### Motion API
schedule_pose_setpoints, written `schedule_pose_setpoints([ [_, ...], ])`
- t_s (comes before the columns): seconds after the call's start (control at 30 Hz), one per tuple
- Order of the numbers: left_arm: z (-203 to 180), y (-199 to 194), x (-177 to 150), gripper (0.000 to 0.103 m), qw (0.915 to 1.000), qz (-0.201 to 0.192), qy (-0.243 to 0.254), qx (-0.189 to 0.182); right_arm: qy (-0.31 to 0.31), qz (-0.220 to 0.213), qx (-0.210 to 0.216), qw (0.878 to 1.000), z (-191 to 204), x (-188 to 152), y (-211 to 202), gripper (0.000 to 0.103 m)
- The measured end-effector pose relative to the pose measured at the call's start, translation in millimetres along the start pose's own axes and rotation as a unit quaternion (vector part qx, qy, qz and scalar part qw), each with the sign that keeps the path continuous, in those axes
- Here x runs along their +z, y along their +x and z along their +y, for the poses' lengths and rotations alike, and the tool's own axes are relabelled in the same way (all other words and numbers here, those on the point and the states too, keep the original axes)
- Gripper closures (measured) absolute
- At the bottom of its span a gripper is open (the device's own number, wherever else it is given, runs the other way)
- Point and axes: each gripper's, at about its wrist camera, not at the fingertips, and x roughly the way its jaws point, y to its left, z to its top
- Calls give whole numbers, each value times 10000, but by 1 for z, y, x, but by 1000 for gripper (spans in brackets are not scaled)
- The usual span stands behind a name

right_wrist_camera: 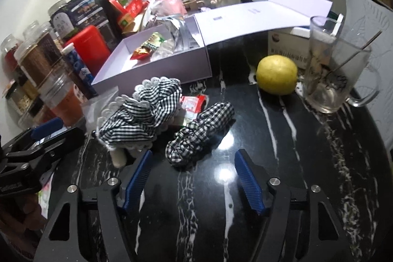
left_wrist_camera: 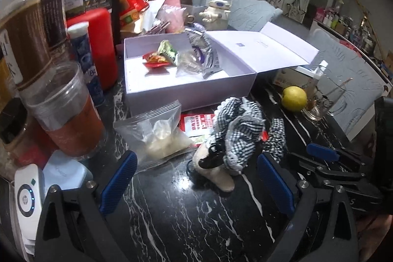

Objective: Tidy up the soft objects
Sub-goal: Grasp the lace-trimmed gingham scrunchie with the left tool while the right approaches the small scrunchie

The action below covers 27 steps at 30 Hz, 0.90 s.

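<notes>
The right tongs (right_wrist_camera: 192, 178) stand partly open and empty, the small gingham scrunchie (right_wrist_camera: 200, 130) just beyond them at twelve o'clock. The left tongs (left_wrist_camera: 196, 178) gape wide, empty too, before the larger frilled gingham piece (left_wrist_camera: 239, 129), which seems draped over a plush toy (left_wrist_camera: 216, 173). The step is likely the approach; next, close on soft cloth and carry it to the open white box (left_wrist_camera: 186, 90) at eleven o'clock.

a black marble desk (right_wrist_camera: 307, 188) with white veins carries an open white box (left_wrist_camera: 191, 90), a checked cloth bundle (right_wrist_camera: 145, 112), a checked scrunchie (right_wrist_camera: 196, 136), a yellow fruit (right_wrist_camera: 277, 74), a glass mug (right_wrist_camera: 336, 80), a zip bag (left_wrist_camera: 157, 131) and jars (left_wrist_camera: 36, 46) along the left edge.
</notes>
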Motion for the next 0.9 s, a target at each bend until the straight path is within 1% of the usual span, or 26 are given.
schedule_pose_setpoints([
  [0.13, 5, 8, 0, 3, 9998, 81, -130, -108, 2, 169, 40, 9998, 0, 6, 16, 34],
  [0.3, 0, 12, 8, 3, 9999, 7, 69, -117, -51, 296, 43, 9995, 2, 15, 32, 39],
  [0.33, -2, 13, 9, 3, 9999, 1, 103, -96, -48, 316, 41, 9995, 1, 17, 35, 42],
  [0.37, -4, 15, 11, 3, 9999, -13, 148, -40, -48, 317, 35, 9995, 0, 18, 38, 48],
  [0.4, -7, 17, 12, 3, 9997, -25, 221, 53, -54, 304, 15, 9995, -1, 18, 40, 58],
  [0.43, -9, 20, 14, 3, 9996, -3, 282, 67, -57, 315, 9, 9995, -3, 18, 42, 62],
  [0.5, -12, 25, 17, 3, 9996, 56, 276, -64, 25, 357, 122, 9993, -8, 18, 44, 68],
  [0.53, -12, 28, 18, 3, 9996, 74, 247, -141, 78, 348, 187, 9992, -12, 17, 44, 69],
  [0.6, -17, 34, 20, 3, 9992, 110, 242, -299, 62, 328, 146, 9993, -16, 17, 41, 70],
  [0.63, -20, 38, 21, 3, 9990, 109, 284, -316, 48, 317, 121, 9994, -18, 16, 40, 70],
  [0.73, -35, 51, 22, 3, 9984, 110, 522, -182, 122, 316, 136, 9993, -28, 12, 34, 70],
  [0.9, -48, 65, 21, 3, 9973, 190, 692, -124, 164, 367, 172, 9990, -39, 6, 26, 70],
])
